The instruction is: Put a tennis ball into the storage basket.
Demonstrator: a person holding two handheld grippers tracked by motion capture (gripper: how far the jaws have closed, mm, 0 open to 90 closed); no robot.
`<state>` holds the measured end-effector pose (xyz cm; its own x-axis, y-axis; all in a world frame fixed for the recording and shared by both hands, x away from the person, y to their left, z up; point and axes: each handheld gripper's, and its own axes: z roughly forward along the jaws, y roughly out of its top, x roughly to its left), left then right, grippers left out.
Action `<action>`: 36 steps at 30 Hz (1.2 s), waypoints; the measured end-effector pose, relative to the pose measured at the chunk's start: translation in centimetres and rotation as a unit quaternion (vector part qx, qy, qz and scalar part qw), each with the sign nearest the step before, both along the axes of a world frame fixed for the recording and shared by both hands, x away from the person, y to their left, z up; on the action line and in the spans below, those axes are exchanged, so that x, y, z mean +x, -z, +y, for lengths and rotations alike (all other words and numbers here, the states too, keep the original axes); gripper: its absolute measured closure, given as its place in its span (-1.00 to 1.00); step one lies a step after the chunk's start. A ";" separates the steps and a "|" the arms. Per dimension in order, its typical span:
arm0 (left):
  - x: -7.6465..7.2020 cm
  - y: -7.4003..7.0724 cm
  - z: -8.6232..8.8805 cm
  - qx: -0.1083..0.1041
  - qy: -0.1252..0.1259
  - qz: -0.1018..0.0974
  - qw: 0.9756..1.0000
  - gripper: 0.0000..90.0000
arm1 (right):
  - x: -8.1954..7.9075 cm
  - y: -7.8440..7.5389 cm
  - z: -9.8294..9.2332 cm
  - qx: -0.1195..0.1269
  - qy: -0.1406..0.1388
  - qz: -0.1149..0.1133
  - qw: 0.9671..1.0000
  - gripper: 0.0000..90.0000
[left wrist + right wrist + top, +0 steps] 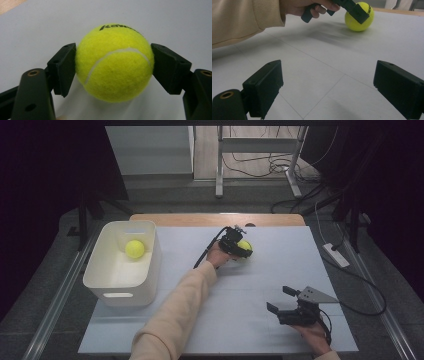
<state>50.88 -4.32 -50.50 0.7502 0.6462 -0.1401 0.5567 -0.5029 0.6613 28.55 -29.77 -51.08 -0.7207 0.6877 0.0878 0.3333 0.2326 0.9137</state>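
A yellow tennis ball (114, 62) is clamped between the two black pads of the left gripper (113, 66), one pad pressed to each side, with the ball resting on the white table (280, 270) near its far middle. The right gripper (282, 301) is held wide apart with nothing between its jaws, low over the near right part of the table. A second tennis ball (134, 248) is seen lying inside the white bin (150, 265) at the left.

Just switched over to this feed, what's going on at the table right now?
A person is working two handheld claws. The left claw is shut on a fuzzy yellow tennis ball on the white table. The right claw rests open near the front edge, holding nothing. A second yellow tennis ball already lies in the white plastic bin at the left.
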 end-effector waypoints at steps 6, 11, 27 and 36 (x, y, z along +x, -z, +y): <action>-0.3 -0.6 0.3 -0.004 0.007 0.002 1.000 -0.41 | -0.1 -0.1 -0.1 0.000 0.001 -0.002 1.000 -0.80; -0.8 -1.4 0.9 -0.011 0.011 0.000 1.000 -0.40 | 0.0 0.0 -0.1 0.001 0.002 -0.002 1.000 -0.80; -3.4 -4.1 3.1 -0.032 0.011 -0.029 0.999 -0.40 | 0.0 0.0 0.0 0.000 0.002 -0.003 1.000 -0.80; -5.1 -5.0 5.3 -0.040 0.003 -0.039 0.998 -0.40 | 0.0 0.0 0.0 -0.003 0.007 0.000 1.000 -0.80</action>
